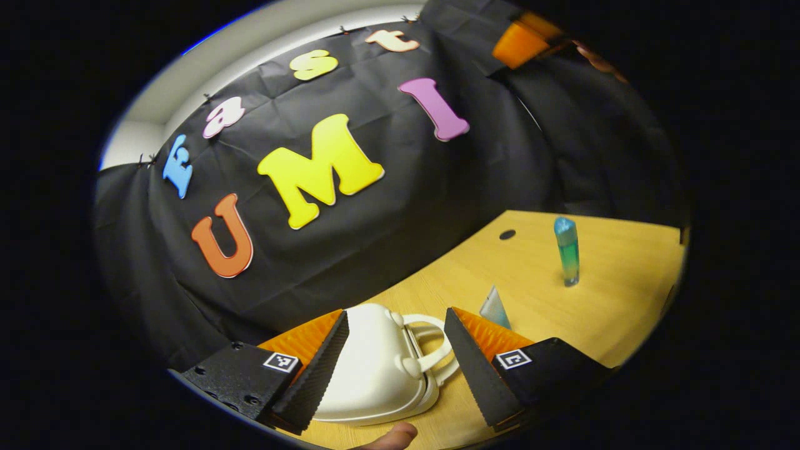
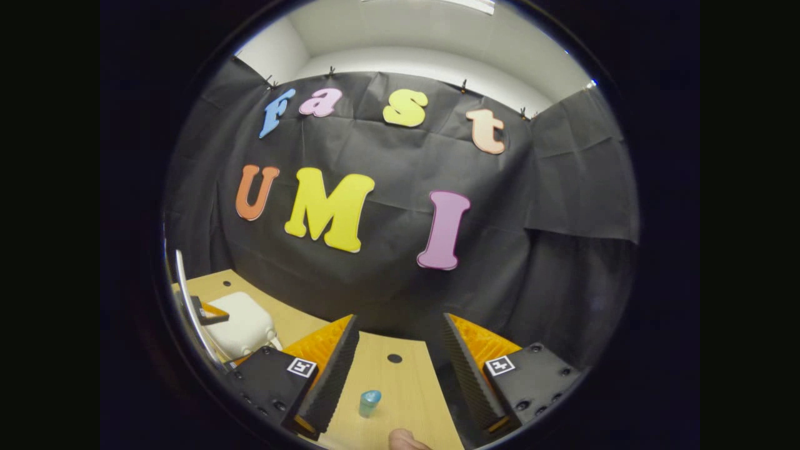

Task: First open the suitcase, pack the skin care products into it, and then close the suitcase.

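Closed white suitcase [image 1: 375,369] is framed between the spread fingers of the left tool [image 1: 394,362], nothing gripped.
Packing is judged unstarted: the bottle [image 2: 369,402] is seen upright before the empty, wide-open right tool [image 2: 395,369].

left: low, near suitcase [image 1: 375,369] | right: farther | shared: table [image 1: 600,312]

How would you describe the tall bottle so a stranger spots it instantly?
Start at the wooden table before the black cloth wall. Past the white suitcase stands an upright bottle, alone near a small dark hole. It is translucent, blue on top fading to green, unlike the short pale wedge-shaped item nearby.
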Tool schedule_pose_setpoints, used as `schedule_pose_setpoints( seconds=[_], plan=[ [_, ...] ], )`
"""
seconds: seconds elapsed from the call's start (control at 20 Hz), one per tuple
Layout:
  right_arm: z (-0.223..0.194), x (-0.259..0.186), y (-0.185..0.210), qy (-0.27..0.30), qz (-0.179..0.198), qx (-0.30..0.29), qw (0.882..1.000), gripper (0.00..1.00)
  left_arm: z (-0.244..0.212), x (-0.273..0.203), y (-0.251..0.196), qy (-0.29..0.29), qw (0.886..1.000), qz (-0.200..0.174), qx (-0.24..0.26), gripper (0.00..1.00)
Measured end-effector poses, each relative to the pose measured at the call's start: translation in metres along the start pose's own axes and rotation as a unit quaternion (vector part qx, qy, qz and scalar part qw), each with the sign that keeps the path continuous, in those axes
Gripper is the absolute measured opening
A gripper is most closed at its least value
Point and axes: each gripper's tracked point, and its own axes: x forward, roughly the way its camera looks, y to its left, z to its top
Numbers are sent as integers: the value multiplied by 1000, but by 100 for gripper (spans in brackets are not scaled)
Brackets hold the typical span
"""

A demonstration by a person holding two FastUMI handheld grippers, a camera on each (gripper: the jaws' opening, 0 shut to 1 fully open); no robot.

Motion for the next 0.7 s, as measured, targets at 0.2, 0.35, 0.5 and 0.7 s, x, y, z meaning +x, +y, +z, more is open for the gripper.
schedule_pose_setpoints(
  seconds=[0.2, 0.35, 0.5, 0.7],
  plan=[
    [-11, -2, -22, 9, 0, 19, 1000, 79, -48, 24, -32, 43, 992, -2, 119, 98],
    [-22, -4, -43, 9, -2, 21, 1000, 79, -68, 41, -47, 71, 979, -3, 190, 97],
    [-30, -4, -71, 1, -10, -20, 1000, 79, -69, 59, -40, 83, 967, 17, 240, 97],
    [-47, -7, -94, 13, -3, -20, 1000, 79, -74, 70, -33, 114, 952, 32, 282, 82]
  ],
)
